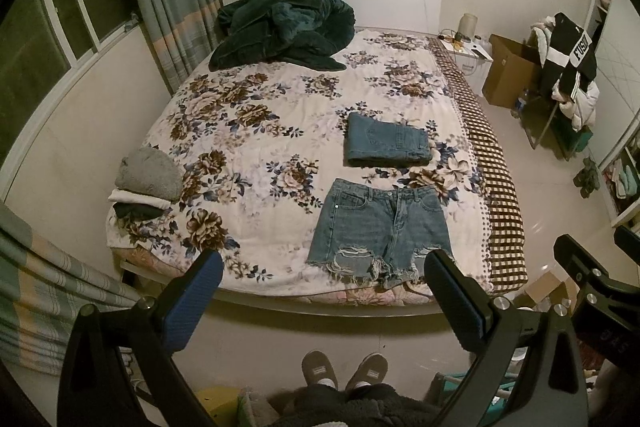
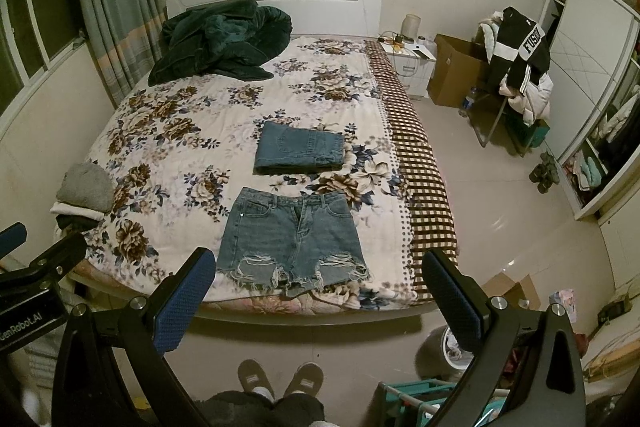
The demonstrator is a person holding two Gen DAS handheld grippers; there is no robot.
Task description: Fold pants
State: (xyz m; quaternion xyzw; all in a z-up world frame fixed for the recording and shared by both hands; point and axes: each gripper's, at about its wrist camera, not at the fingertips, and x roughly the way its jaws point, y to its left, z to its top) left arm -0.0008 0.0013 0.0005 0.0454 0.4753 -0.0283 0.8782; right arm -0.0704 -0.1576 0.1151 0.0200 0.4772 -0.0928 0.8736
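Blue denim shorts [image 1: 380, 227] lie flat and unfolded near the foot of the bed, frayed hems toward me; they also show in the right wrist view [image 2: 292, 235]. A folded pair of jeans [image 1: 386, 141] lies just beyond them, seen too in the right wrist view [image 2: 300, 149]. My left gripper [image 1: 324, 291] is open and empty, held above the floor before the bed's foot edge. My right gripper [image 2: 320, 287] is open and empty, beside the left one. The right gripper's body shows at the right edge of the left wrist view.
The bed [image 1: 256, 131] has a floral cover. A dark green blanket [image 1: 284, 31] is heaped at the headboard. A stack of folded clothes [image 1: 146, 183] sits at the bed's left corner. A nightstand [image 2: 408, 63], cardboard box [image 2: 456, 71] and clothes-laden chair [image 2: 516, 75] stand right. My slippers [image 1: 344, 373] are below.
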